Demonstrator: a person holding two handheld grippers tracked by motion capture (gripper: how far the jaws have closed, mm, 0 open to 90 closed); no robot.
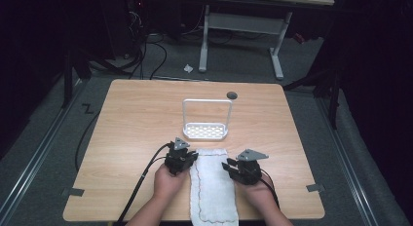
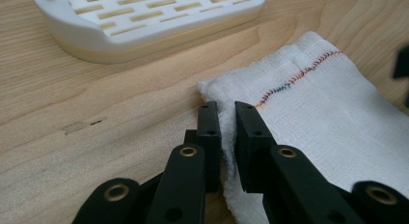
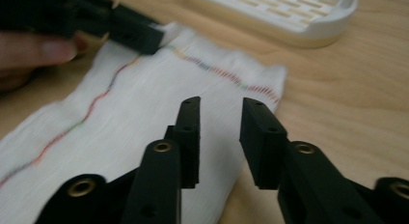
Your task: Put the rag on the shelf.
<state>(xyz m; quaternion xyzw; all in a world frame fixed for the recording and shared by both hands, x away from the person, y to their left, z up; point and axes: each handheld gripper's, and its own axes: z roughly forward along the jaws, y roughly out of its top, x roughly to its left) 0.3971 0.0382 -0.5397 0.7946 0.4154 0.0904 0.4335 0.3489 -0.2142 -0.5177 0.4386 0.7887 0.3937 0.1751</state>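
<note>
Cloth (image 2: 333,103) edge is pinched by the left gripper (image 2: 225,119) to anchor its 10 o'clock corner, while the right gripper (image 3: 219,119) is held half open, empty, above it.

Cloth (image 2: 318,96) edge between the jaws

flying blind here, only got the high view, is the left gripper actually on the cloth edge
Observer: Yes. In the left gripper view the left gripper has a fold of the white cloth pinched between its jaws, at the corner.
Operator: and the right one
Observer: The right gripper is open over the cloth's other side, nothing between its jaws.
Operator: anything on the cloth i can't make out
Observer: A multicoloured stitch line runs along its hem. The white slotted tray lies just beyond, apart from the cloth.
</note>
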